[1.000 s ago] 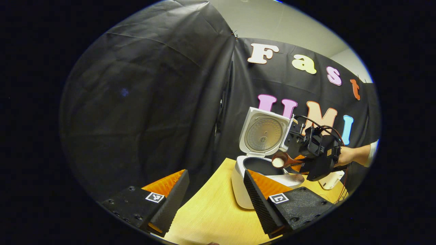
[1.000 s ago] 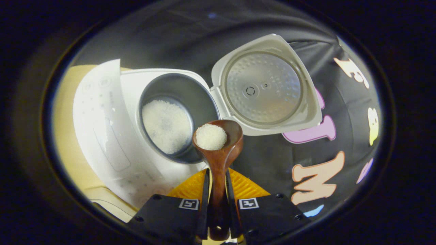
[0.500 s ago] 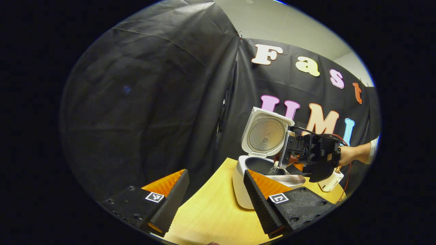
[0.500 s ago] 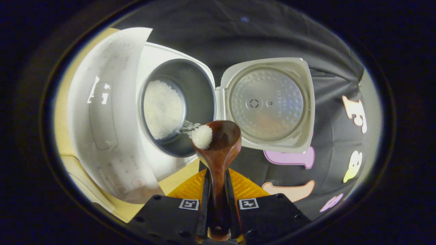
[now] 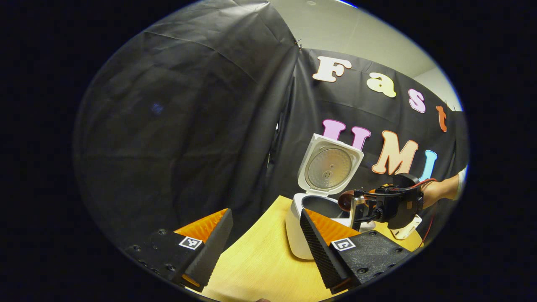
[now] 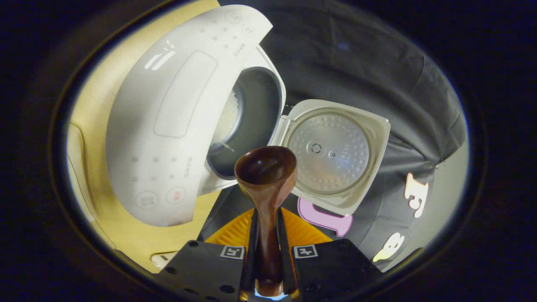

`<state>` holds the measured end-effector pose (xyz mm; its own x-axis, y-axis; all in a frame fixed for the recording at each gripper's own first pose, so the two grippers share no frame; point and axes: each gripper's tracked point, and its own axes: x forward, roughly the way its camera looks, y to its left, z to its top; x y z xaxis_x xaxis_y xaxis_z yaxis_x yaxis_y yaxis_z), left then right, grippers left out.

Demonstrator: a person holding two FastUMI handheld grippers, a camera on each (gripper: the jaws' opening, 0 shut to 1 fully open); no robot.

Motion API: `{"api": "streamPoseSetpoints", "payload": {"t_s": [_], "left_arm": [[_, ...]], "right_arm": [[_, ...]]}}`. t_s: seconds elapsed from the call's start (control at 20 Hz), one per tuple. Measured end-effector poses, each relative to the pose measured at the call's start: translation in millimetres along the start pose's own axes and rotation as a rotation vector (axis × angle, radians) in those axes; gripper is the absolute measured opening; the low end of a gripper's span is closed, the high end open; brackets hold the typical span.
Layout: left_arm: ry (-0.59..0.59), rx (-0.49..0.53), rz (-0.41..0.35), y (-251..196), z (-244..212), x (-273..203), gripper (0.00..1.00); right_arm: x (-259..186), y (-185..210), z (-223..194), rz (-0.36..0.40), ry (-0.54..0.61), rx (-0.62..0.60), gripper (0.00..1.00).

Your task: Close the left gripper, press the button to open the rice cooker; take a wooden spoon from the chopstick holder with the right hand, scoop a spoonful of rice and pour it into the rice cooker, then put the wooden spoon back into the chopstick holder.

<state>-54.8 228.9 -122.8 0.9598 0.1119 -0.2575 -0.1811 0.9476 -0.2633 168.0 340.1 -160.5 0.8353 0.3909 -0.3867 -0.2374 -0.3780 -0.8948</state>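
Holding wooden spoon [image 6: 266, 197] by its handle in clenched right claw [image 6: 266, 268], long axis straight ahead, empty bowl tipped beside open rice cooker [image 6: 184, 121]. Rice [image 6: 226, 119] in pot. Left claw [image 5: 262, 247] released, idle over tabletop [image 5: 260, 264]. Next: back to chopstick holder.

rice cooker [image 6: 168, 126]: white body, dark grey inner pot
lid [image 6: 331, 151]: white rim, silvery dimpled inner plate
rice [image 6: 228, 119]: white
wooden spoon [image 6: 266, 176]: dark reddish-brown, glossy
table [image 5: 260, 264]: pale yellow wood grain
booth wall [image 5: 176, 126]: black cloth
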Motion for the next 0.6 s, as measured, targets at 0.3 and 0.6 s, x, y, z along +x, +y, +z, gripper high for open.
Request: {"api": "streamPoseSetpoints", "payload": {"t_s": [0.3, 0.6], "left_arm": [[-0.013, 0.059, -0.031, -16.7, 9.1, 5.7, 0.95], [-0.048, 0.129, -0.118, -67.1, 25.5, 18.8, 0.92]], "right_arm": [[-25.5, -22.5, -20.5, 0.009, 0.022, 0.506, 0.28], [-82.4, -27.0, -67.4, 0.029, 0.036, 0.934, 0.28]]}}
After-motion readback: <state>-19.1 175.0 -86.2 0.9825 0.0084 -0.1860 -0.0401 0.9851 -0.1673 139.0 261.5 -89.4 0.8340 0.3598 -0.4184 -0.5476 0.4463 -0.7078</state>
